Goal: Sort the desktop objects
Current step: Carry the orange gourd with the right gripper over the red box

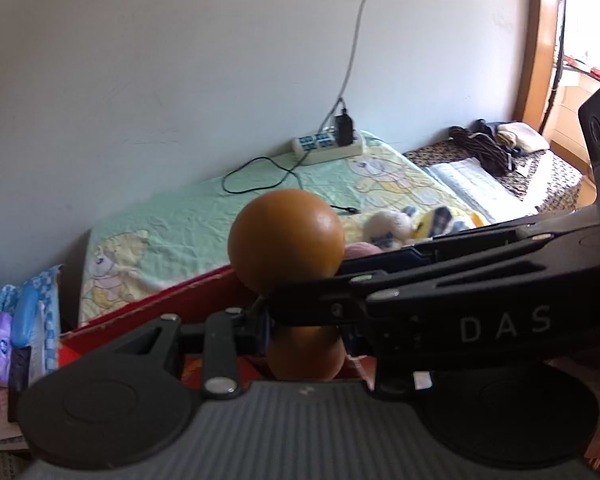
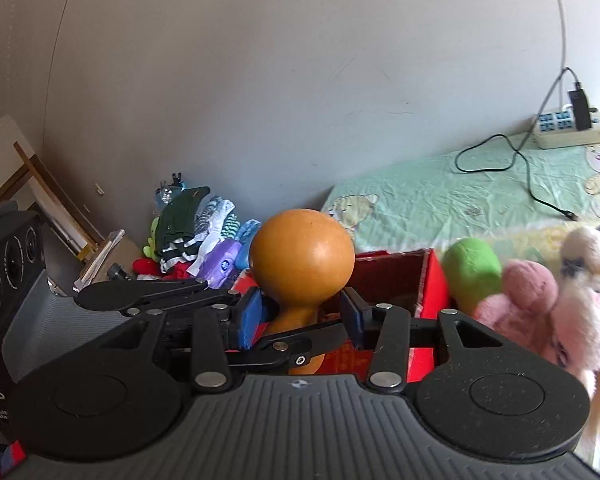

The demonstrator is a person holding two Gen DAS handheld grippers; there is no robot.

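Observation:
An orange-brown gourd (image 1: pixel 286 240) with a round top and a narrow neck hangs upright over an open red box (image 1: pixel 160 308). My left gripper (image 1: pixel 304 336) is shut on the gourd just below the neck; its right finger is hidden under the other gripper. My right gripper (image 2: pixel 300 318) is open around the gourd (image 2: pixel 302 256), its blue pads (image 2: pixel 252 316) standing a little off the neck on both sides. One of the left gripper's black fingers (image 2: pixel 284 346) crosses in front of the gourd in the right wrist view.
Green (image 2: pixel 472 268), pink (image 2: pixel 528 300) and white (image 2: pixel 588 256) plush toys lie right of the red box (image 2: pixel 428 280). Behind is a bed with a green sheet (image 2: pixel 440 200), a power strip (image 2: pixel 568 128) and cables. A heap of clothes (image 2: pixel 196 232) lies at the left by the wall.

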